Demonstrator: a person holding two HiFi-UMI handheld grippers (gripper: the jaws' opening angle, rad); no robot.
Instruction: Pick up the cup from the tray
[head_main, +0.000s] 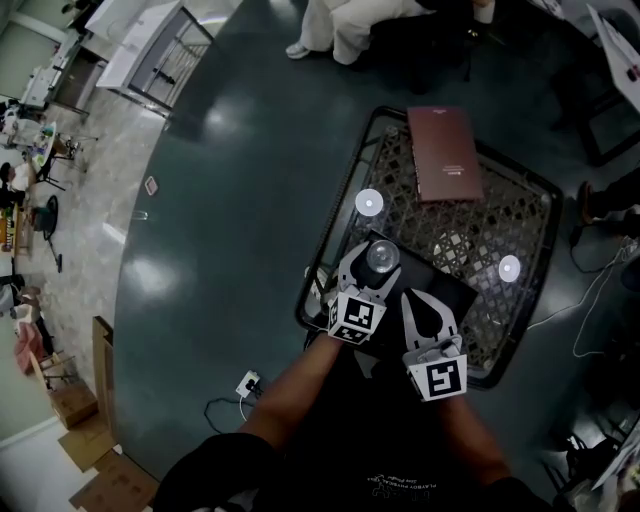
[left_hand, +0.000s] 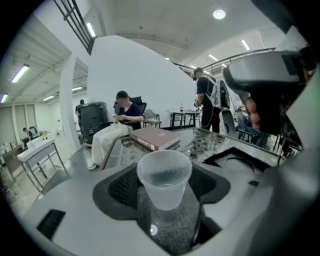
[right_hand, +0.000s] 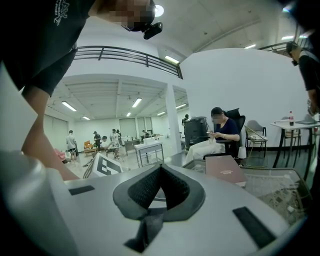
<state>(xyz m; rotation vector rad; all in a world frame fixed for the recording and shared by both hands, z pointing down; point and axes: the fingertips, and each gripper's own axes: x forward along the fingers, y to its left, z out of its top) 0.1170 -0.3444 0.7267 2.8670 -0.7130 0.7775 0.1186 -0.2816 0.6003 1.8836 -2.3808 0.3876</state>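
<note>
A translucent plastic cup (head_main: 381, 258) (left_hand: 164, 177) stands upright on a dark tray (head_main: 449, 288) at the near side of a black mesh table (head_main: 520, 215). My left gripper (head_main: 373, 268) (left_hand: 165, 202) is open around it. The cup sits between the wide jaws, with gaps showing on both sides of its wall. My right gripper (head_main: 409, 300) (right_hand: 159, 175) hovers just right of the left one, over the tray. It is shut, its dark pads meeting in a V with nothing between them.
A maroon book (head_main: 445, 152) (left_hand: 154, 138) (right_hand: 225, 170) lies at the table's far side. A seated person (left_hand: 120, 125) is beyond the table and a standing person (left_hand: 205, 102) is further back. Cables and a power strip (head_main: 247, 382) lie on the dark floor.
</note>
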